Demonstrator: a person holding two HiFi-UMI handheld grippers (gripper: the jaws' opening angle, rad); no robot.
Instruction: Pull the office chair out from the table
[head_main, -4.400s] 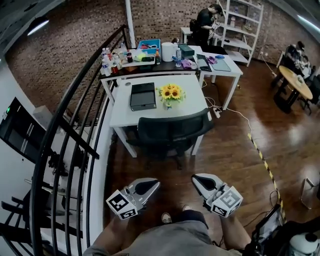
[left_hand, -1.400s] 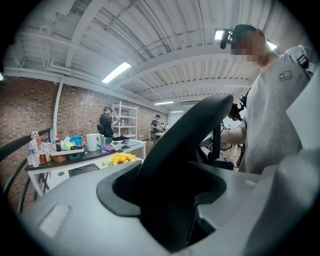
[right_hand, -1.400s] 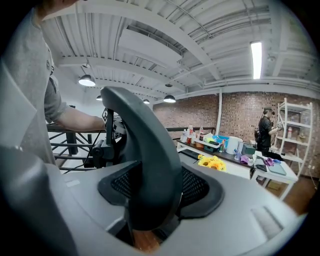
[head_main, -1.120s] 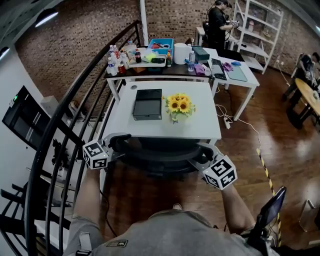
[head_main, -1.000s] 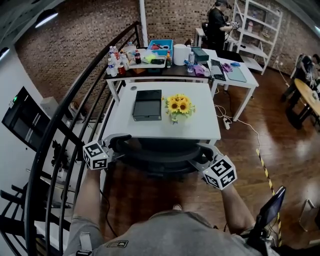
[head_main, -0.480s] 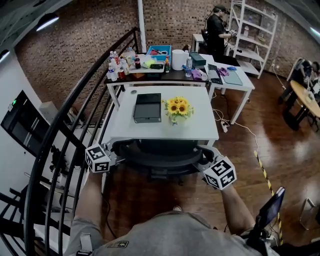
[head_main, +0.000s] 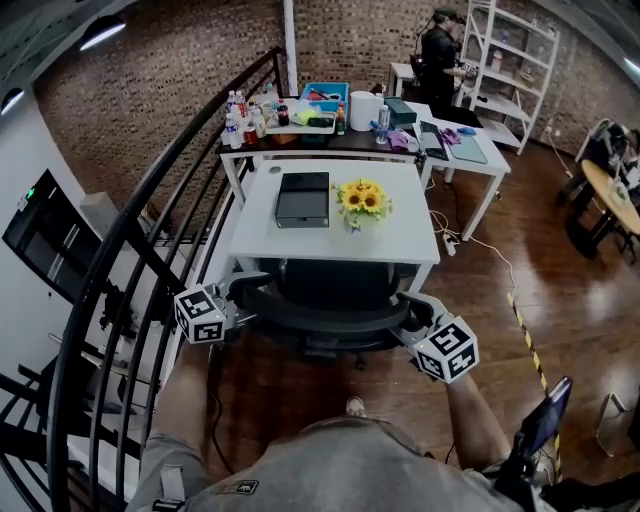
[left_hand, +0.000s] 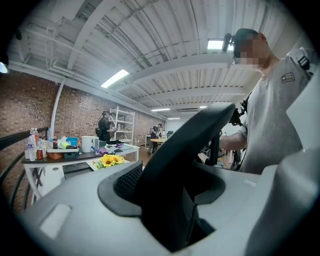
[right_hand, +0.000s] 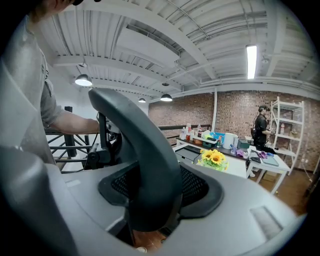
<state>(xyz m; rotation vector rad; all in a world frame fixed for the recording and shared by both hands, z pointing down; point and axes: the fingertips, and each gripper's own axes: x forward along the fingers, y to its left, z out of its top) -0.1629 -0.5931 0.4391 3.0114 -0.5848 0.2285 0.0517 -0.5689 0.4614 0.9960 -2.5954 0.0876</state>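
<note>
The black office chair (head_main: 322, 316) stands at the near edge of the white table (head_main: 405, 243), its seat partly out from under the tabletop. My left gripper (head_main: 248, 292) is shut on the left end of the curved backrest. At the right end of that backrest, my right gripper (head_main: 406, 307) is shut too. In the left gripper view the dark backrest frame (left_hand: 186, 149) fills the gap in the left gripper (left_hand: 170, 210). The right gripper view shows the frame (right_hand: 146, 150) wedged in the right gripper (right_hand: 150, 215).
On the table lie a black box (head_main: 303, 199) and a bunch of sunflowers (head_main: 362, 197). A black stair railing (head_main: 130, 250) runs close along the left. Behind stands a cluttered table (head_main: 310, 138) with a person (head_main: 440, 50) beyond it. Yellow-black tape (head_main: 525, 335) marks the wooden floor on the right.
Earlier both grippers hung free near my body with the chair tucked in. Over the last second the chair and both grippers have come back toward me, away from the table.
</note>
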